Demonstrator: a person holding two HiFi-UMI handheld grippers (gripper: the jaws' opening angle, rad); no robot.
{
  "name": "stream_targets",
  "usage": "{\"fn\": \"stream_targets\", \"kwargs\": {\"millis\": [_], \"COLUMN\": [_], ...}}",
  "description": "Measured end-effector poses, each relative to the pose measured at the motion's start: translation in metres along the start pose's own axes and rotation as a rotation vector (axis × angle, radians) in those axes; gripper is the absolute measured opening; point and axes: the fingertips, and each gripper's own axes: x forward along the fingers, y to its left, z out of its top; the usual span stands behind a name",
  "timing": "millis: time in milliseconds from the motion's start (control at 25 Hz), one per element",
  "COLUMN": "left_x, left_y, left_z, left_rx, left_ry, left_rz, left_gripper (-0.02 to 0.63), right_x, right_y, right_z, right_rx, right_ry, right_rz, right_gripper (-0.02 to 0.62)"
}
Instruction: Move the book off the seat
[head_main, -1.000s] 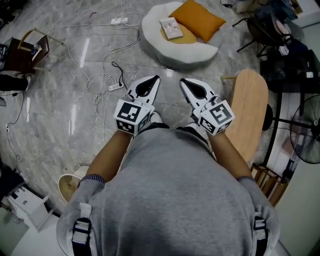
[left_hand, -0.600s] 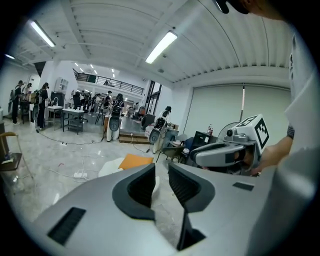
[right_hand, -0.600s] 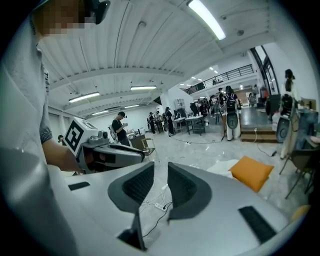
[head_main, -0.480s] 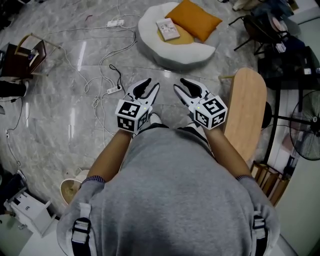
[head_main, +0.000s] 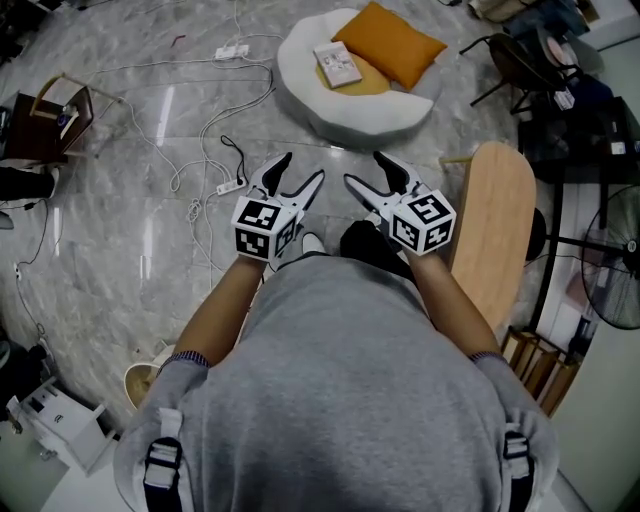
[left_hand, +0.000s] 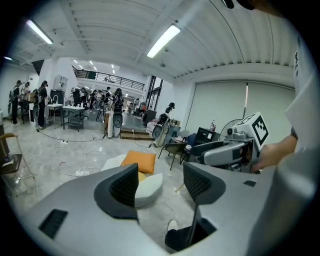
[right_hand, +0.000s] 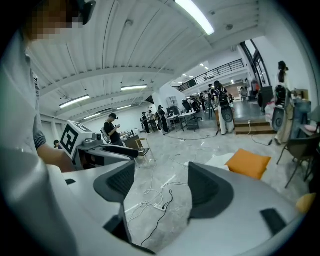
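Grey marble floor (head_main: 120, 230) fills most of the head view, and a bare strip of it lies open between the two tongs and the seat. The person in a grey top (head_main: 340, 400) takes up the lower half of the frame, arms held forward. The round white seat (head_main: 330, 118) sits at upper centre, its near rim free and facing the tongs. A long wooden board (head_main: 495, 230) runs down the right side, its rounded upper end near the seat's lower right edge, narrowing the way on that side. A black chair (head_main: 520, 60) stands at upper right, close to the seat's far right. A small wooden chair (head_main: 60, 105) is at the upper left edge, well apart from the seat. An orange pillow (head_main: 392, 42) rests on the seat's back half. The left gripper (head_main: 303, 168) and the right gripper (head_main: 365, 168) hang side by side at mid-frame, pointing toward the seat. Both have just been opening their jaws, which now stand spread wide with nothing but floor showing between them. The book (head_main: 338, 64) lies flat on the seat, just left of the pillow. White cables (head_main: 185, 150) loop over the floor at left, and a power strip (head_main: 231, 186) with a black lead lies just left of the left gripper, off the straight path.
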Motion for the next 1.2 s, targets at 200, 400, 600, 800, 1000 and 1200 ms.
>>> {"fn": "stream_targets", "kwargs": {"millis": [200,400,600,800,1000,1200], "left_x": [0.029,0.069,0.119,0.165,0.205,0.235], "left_y": [0.004,0.009,0.012,0.007,0.001,-0.002], "left_z": [0.011,0.039,0.069,0.094,0.110,0.119], "left_rx": [0.045,0.016,-0.002,0.001,0.002,-0.003], "left_ry": [0.003,-0.021,-0.030,-0.036,-0.037,-0.027], "left_rz": [0.017,0.020,0.034,0.053,0.073,0.087], "left_gripper": [0.307,0.310,0.311,0.313,0.316,0.318], "right_x": [0.010,0.022,0.028,0.027,0.031,0.036], "right_y": [-0.032,-0.075,-0.131,-0.180,-0.217,-0.244], "right_z": [0.006,0.031,0.062,0.088,0.101,0.111], "right_rx": [0.015,0.000,-0.012,-0.021,-0.032,-0.034], "right_ry": [0.008,-0.004,-0.011,-0.014,-0.007,-0.005], "right_rz": [0.021,0.031,0.038,0.065,0.107,0.141], "right_gripper": [0.379,0.382,0.382,0.382,0.385,0.391]}}
